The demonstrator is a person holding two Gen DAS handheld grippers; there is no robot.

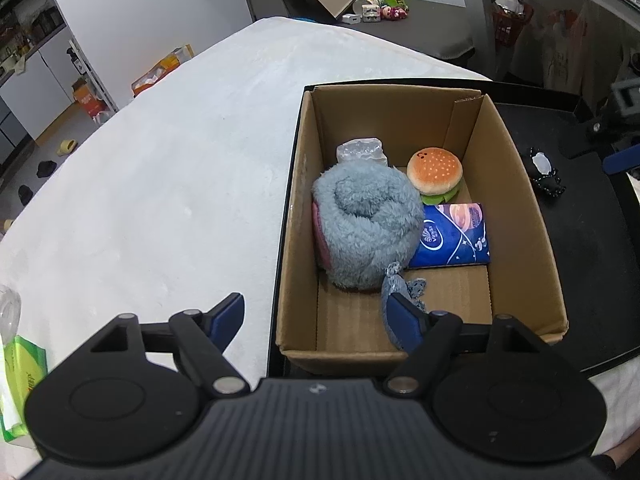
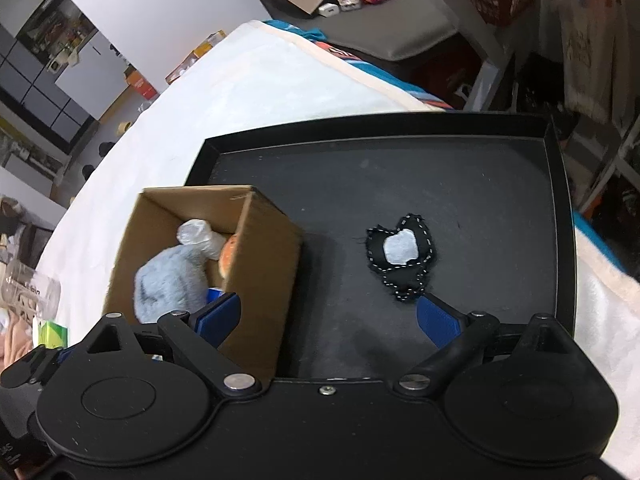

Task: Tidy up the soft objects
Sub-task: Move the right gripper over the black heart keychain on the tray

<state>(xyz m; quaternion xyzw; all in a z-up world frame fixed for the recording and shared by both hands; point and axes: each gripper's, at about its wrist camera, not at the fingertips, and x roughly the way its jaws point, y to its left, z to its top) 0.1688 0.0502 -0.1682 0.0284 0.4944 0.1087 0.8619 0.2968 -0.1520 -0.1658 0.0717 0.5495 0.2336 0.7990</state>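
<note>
Blue-padded fingers of the left gripper (image 1: pixel 320 320) stand spread at six o'clock in the left wrist view, pinching nothing. A small denim-blue cloth piece (image 1: pixel 390 304) lies against the right-hand pad, draped at the near end of the cardboard box (image 1: pixel 298 200); whether it is snagged on that pad I cannot tell. If it is, lifting away could drag it out. Deeper in the box sit a grey plush (image 1: pixel 364 220), a burger toy (image 1: pixel 435 170), a blue tissue pack (image 1: pixel 454 236) and a crumpled plastic bag (image 1: pixel 360 150).

From the right wrist view, the right gripper (image 2: pixel 334 318) is spread wide and empty over the black tray (image 2: pixel 460 168). A black stitched pouch (image 2: pixel 400 254) lies flat at one o'clock, off the jaw midline, just beside the right-hand pad. Closing from here would probably clip only its tail or miss it, and the left-hand finger sits near the box wall and could nudge it.
</note>
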